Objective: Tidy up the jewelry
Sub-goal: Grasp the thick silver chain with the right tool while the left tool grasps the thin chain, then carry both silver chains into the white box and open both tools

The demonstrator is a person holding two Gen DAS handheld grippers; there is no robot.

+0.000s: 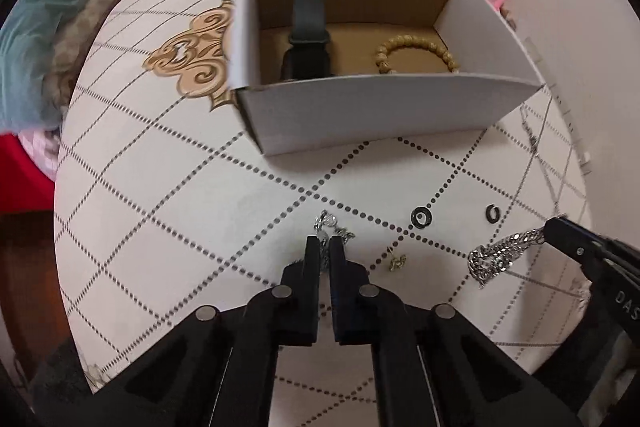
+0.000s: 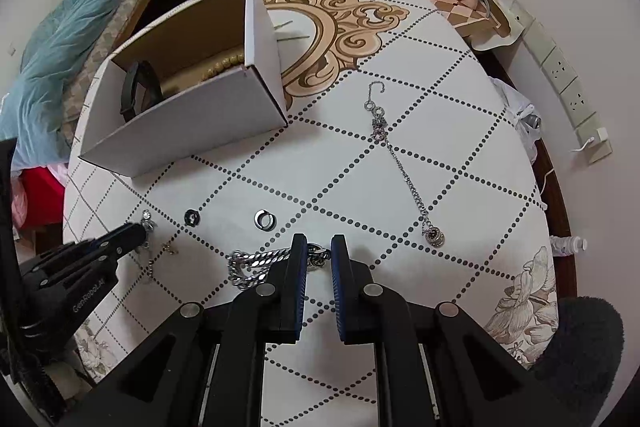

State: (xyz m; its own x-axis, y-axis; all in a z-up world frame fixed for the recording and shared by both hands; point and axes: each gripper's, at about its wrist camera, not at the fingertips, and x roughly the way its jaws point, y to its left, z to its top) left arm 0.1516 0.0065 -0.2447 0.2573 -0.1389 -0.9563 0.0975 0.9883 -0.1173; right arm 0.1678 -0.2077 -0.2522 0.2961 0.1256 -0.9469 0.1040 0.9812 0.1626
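Your left tongs (image 1: 325, 247) are pressed together on the thin silver chain (image 1: 332, 225), which lies on the desk (image 1: 160, 187) directly at their tips, its loose end trailing ahead of them. Your right tongs (image 2: 319, 247) are clamped on the heavy curb chain (image 2: 256, 267); its long axis runs crosswise, bunching to their left. The open cardboard box (image 1: 380, 111), already holding a black watch (image 1: 308, 35) and a bead bracelet (image 1: 416, 53), stands ahead of both tongs and nearer the left hand. Judge the lift over its near wall accordingly. Two rings (image 1: 421, 217) lie between tongs and box.
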